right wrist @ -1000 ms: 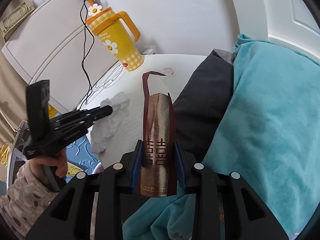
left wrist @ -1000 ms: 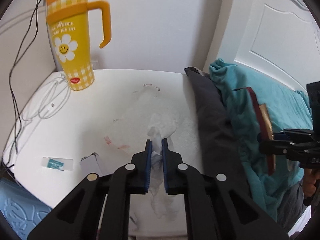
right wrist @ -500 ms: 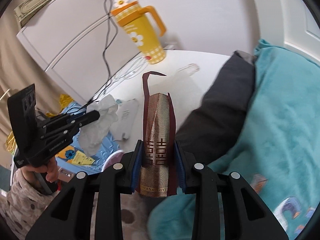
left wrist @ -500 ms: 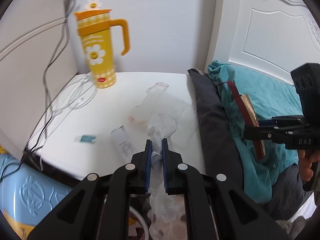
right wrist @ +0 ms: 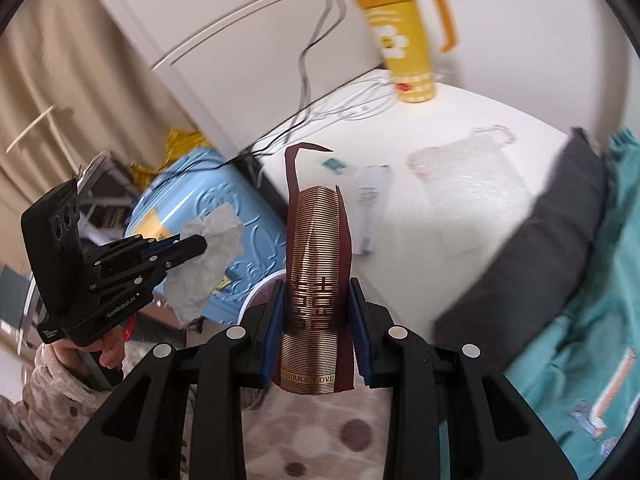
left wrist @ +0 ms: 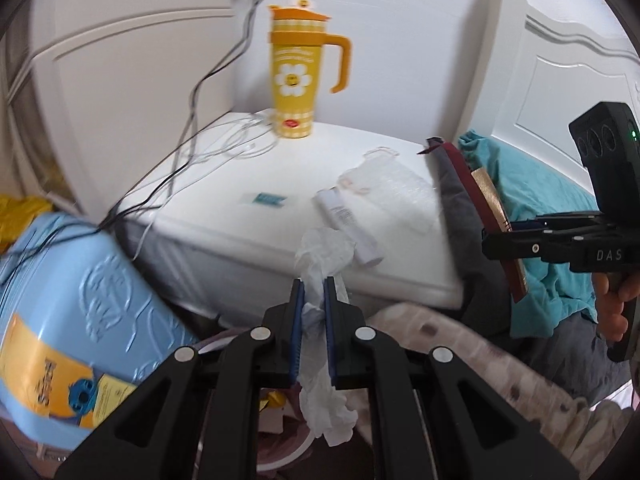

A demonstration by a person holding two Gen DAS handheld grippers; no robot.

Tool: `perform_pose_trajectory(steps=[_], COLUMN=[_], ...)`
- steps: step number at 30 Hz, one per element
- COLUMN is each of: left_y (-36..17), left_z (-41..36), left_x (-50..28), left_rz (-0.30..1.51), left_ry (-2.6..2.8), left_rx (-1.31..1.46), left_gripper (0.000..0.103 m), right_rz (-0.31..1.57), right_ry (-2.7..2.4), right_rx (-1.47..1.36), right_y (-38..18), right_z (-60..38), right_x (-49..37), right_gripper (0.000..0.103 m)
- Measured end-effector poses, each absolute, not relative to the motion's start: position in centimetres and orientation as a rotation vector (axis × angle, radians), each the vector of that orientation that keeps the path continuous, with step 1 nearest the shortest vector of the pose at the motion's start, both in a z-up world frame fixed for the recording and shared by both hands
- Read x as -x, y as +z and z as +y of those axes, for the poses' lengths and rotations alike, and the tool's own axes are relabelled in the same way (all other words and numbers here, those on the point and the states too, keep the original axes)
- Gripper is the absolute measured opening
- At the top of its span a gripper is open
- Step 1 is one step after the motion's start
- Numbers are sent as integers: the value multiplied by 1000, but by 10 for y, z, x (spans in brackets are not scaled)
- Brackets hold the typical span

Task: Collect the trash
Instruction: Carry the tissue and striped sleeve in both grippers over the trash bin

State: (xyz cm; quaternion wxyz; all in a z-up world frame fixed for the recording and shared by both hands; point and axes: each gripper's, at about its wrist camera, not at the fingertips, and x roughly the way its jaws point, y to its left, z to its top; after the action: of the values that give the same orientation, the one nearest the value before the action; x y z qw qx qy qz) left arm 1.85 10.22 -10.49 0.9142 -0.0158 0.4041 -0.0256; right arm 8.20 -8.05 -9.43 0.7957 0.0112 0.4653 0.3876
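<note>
My left gripper (left wrist: 313, 300) is shut on a crumpled white tissue (left wrist: 325, 252), held in the air in front of the white nightstand (left wrist: 224, 200); it also shows in the right wrist view (right wrist: 188, 246) with the tissue (right wrist: 208, 248). My right gripper (right wrist: 316, 312) is shut on a dark red and gold wrapper (right wrist: 316, 264); it shows in the left wrist view (left wrist: 508, 236) beside the bed, with the wrapper (left wrist: 488, 216). On the nightstand lie a clear plastic bag (left wrist: 392, 188), a white tube (left wrist: 346, 220) and a small teal packet (left wrist: 268, 199).
A yellow daisy tumbler (left wrist: 296, 76) and cables (left wrist: 188, 128) sit at the nightstand's back. A light blue suitcase (left wrist: 72, 304) stands at the left. A grey pillow (right wrist: 540, 236) and teal blanket (right wrist: 580, 340) lie on the bed at the right. A round rim (right wrist: 256, 292) shows below.
Both grippers have pulled back from the nightstand and moved left and down, still holding the tissue and the wrapper. The blue suitcase and floor have come into view.
</note>
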Motion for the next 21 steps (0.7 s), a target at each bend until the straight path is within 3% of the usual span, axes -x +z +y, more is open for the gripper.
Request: perform_pose_trajectory(steps=[12, 21], left_y=[-130, -178], left_z=[180, 227], left_x=[37, 57], left_rz=[872, 929], left_ry=[47, 64], left_rx=[114, 217], left_gripper=[10, 10], right_rz=[1094, 1201], right_ry=[962, 997], right_rx=[104, 227], right_y=[-120, -161], right_z=[14, 74], right_x=[-63, -59], right_gripper=[29, 29])
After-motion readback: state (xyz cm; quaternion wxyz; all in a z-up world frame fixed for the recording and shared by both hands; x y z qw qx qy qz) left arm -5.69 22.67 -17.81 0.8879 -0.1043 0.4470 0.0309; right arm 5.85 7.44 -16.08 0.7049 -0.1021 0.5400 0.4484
